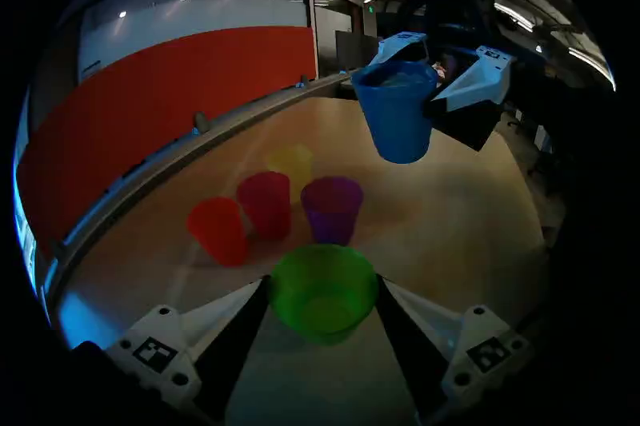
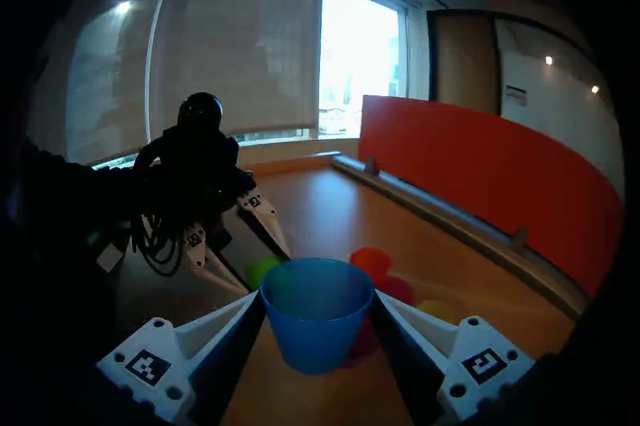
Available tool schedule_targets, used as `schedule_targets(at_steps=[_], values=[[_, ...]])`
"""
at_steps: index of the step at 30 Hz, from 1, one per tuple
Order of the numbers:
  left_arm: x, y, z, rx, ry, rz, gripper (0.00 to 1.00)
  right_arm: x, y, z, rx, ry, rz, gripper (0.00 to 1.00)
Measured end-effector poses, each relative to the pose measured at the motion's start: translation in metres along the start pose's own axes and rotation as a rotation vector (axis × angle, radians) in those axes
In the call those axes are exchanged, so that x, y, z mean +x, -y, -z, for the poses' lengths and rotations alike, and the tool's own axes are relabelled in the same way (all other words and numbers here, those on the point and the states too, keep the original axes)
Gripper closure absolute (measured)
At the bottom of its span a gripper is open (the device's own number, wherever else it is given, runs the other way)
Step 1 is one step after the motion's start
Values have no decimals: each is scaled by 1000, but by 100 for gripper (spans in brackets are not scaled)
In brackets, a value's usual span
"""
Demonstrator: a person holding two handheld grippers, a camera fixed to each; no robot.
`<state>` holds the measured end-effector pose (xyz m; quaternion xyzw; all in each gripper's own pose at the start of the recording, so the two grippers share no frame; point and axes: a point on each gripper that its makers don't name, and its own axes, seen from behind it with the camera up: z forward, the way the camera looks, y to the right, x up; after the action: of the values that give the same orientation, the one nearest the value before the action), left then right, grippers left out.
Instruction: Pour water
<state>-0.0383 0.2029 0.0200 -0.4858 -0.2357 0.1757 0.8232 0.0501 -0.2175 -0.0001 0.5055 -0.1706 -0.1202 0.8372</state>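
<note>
While the left gripper [image 1: 322, 286] clamps a translucent green plastic cup [image 1: 323, 310] at the wooden table [image 1: 464, 210], the right gripper [image 2: 318, 302] grips a blue plastic cup [image 2: 317, 330] aloft, near clustered coloured cups [image 1: 268, 202].

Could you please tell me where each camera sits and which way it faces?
Left gripper view: rides the left claw, which grips a green cup; faces across the table toward the red partition, with the right claw high beyond.
Right gripper view: rides the right claw, which grips a blue cup; faces the window, with the person's dark arm holding the left claw.
Shared: both claws, both held cups, the red cup.
</note>
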Motion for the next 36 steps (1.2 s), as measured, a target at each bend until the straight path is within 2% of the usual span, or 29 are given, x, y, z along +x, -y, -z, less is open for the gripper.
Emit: schedule_targets(at_steps=[12,21,36], values=[[-24,-3,-11,-22,60,6,10,-11,2,0,0,15,-8,9],[-28,-4,-12,-25,59,5,9,-20,2,0,-2,33,-9,9],[-30,-5,-11,-8,60,-48,9,-31,7,-2,3,55,-14,9]])
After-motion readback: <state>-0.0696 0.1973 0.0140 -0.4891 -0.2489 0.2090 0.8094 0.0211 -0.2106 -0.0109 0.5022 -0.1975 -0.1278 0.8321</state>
